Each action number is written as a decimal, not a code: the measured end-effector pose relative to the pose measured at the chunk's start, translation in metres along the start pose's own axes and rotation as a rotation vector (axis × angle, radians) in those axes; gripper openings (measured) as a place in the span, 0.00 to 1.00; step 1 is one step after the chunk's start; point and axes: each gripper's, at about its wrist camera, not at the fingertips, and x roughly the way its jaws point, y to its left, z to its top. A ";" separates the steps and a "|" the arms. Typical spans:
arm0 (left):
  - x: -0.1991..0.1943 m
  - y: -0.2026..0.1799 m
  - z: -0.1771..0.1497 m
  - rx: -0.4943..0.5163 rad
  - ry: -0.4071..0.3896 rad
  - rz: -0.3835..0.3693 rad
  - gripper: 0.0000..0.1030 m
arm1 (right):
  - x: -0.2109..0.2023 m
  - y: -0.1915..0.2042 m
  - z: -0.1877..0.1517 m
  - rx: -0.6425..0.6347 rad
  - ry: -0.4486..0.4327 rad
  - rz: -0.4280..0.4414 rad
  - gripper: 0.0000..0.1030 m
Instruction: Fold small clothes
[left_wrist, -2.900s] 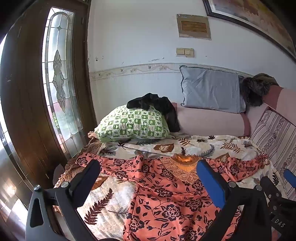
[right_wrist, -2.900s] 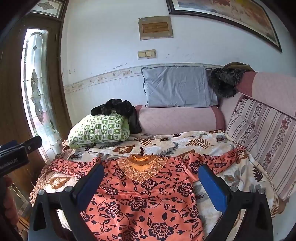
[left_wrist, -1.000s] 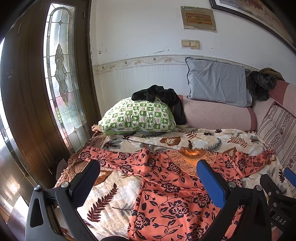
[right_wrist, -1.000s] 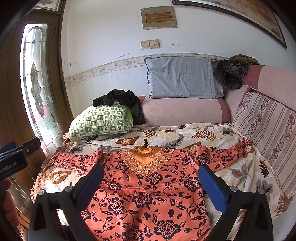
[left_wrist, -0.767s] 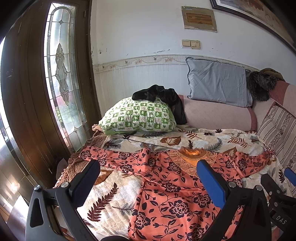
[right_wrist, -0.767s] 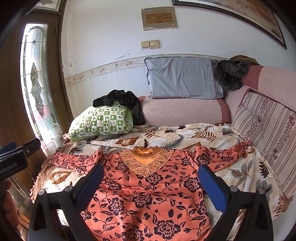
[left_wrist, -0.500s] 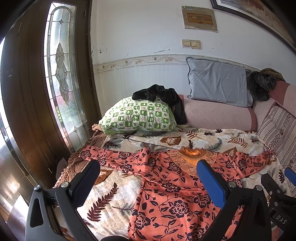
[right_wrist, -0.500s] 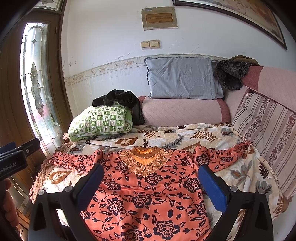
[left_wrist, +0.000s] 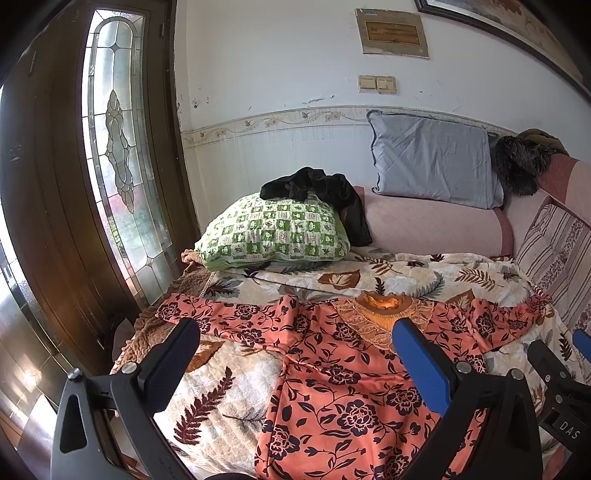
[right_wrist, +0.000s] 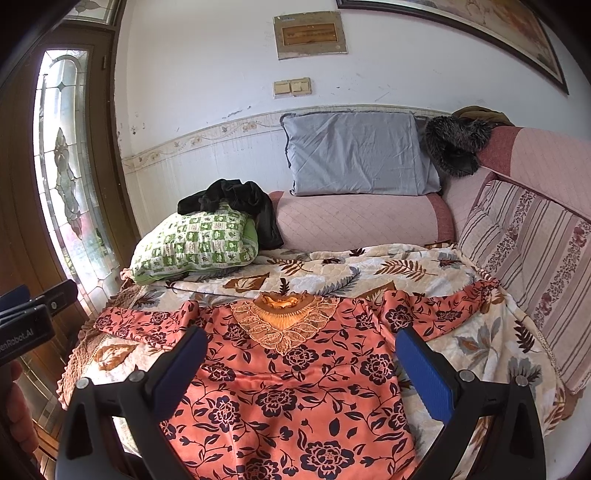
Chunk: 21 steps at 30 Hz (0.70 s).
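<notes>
Lying flat across the lower centre of both views, face up on the leaf-print bedspread (right_wrist: 424, 273): the orange floral blouse (right_wrist: 295, 384), lace neckline (right_wrist: 282, 325) toward the top of the frame, 2 sleeves spread out to left and right. In the left wrist view, blouse (left_wrist: 354, 391) offset to lower right, its left sleeve stretching toward the frame's left edge. Hovering above the blouse's lower part, the right gripper (right_wrist: 301, 343), jaws spread wide, holding nothing. Same for the left gripper (left_wrist: 295, 328): released, empty, over the blouse's left half and the bare bedspread (left_wrist: 406, 269). At centre left, a green checked pillow (right_wrist: 195, 243) with a black garment (right_wrist: 236, 203) draped on top. At upper centre, a grey pillow (right_wrist: 358, 155) propped against the wall above a pink bolster (right_wrist: 354, 221). At the far left edge, a stained-glass door panel (left_wrist: 118, 147).
</notes>
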 end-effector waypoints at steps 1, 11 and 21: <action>0.001 -0.002 0.000 0.002 0.001 -0.002 1.00 | 0.001 -0.001 0.000 0.003 0.001 -0.001 1.00; 0.018 -0.018 -0.002 0.030 0.015 -0.006 1.00 | 0.020 -0.016 0.004 0.011 0.023 -0.028 1.00; 0.167 -0.062 -0.038 0.014 0.317 -0.219 1.00 | 0.085 -0.145 -0.010 0.215 0.095 0.031 1.00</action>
